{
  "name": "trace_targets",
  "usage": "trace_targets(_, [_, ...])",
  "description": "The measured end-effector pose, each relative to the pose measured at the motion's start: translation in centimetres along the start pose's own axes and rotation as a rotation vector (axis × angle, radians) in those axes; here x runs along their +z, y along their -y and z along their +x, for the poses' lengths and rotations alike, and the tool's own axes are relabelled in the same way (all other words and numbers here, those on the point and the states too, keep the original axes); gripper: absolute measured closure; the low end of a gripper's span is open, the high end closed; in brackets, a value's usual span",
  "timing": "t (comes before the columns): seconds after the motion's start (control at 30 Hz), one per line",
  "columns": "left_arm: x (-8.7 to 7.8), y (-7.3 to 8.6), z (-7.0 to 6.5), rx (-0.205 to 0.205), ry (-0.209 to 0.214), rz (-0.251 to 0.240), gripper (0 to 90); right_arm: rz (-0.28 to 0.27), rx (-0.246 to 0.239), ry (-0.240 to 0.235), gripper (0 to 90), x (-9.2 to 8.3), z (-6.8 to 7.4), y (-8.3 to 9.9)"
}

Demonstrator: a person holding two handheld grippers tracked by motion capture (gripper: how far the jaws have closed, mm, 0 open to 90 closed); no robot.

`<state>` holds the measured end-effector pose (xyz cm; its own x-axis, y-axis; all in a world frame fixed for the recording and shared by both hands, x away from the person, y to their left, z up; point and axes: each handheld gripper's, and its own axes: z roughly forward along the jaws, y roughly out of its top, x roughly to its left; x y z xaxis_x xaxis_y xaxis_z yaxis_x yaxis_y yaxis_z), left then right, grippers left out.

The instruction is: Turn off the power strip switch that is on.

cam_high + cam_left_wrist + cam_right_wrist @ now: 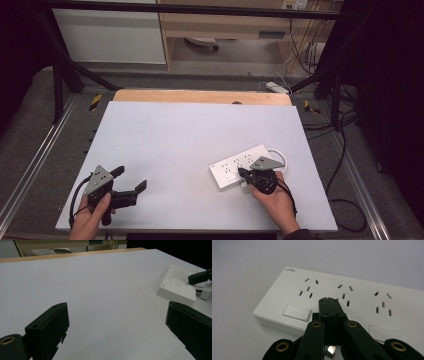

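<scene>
Right gripper [244,173] poised over the power strip [239,166]

The white strip lies flat at the right of the pale surface [165,145], near the front; it looks rigid, light and smooth (likely to slide if nudged), best held across its long edges. The right gripper's jaws are pressed together, empty, over its near edge. The left gripper [131,179] rests wide open, well apart

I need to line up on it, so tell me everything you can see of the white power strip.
The power strip is a flat white block, plastic by its look, lying face up near the table's front right. Its top shows three groups of socket slots, rectangular rocker switches and small lettering at one corner. A white cable loops from its far end. The right claw, shut, hangs over its near edge; contact cannot be judged.
</scene>
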<state>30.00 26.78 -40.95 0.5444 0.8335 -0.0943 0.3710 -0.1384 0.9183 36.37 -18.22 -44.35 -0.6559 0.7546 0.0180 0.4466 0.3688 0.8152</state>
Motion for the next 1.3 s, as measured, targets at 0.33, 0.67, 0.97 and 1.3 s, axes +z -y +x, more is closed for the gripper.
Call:
trace_targets(0.33, [-0.01,-0.01,-0.01,0.000,0.002,0.000,4.7,-0.003,-0.004,0.000,90.0,0.01,0.02,0.02])
trace_targets(0.67, [-0.02,-0.02,0.02,0.004,0.002,0.001,4.7,-0.005,-0.015,0.006,90.0,0.00,0.08,0.02])
trace_targets(0.97, [-0.01,-0.01,0.01,0.003,0.001,0.000,4.7,-0.020,-0.011,0.015,90.0,-0.20,-0.05,-0.05])
trace_targets(1.3, [-0.01,-0.01,0.01,0.001,-0.001,-0.001,4.7,-0.058,-0.007,0.018,89.0,-0.49,-0.08,-0.22])
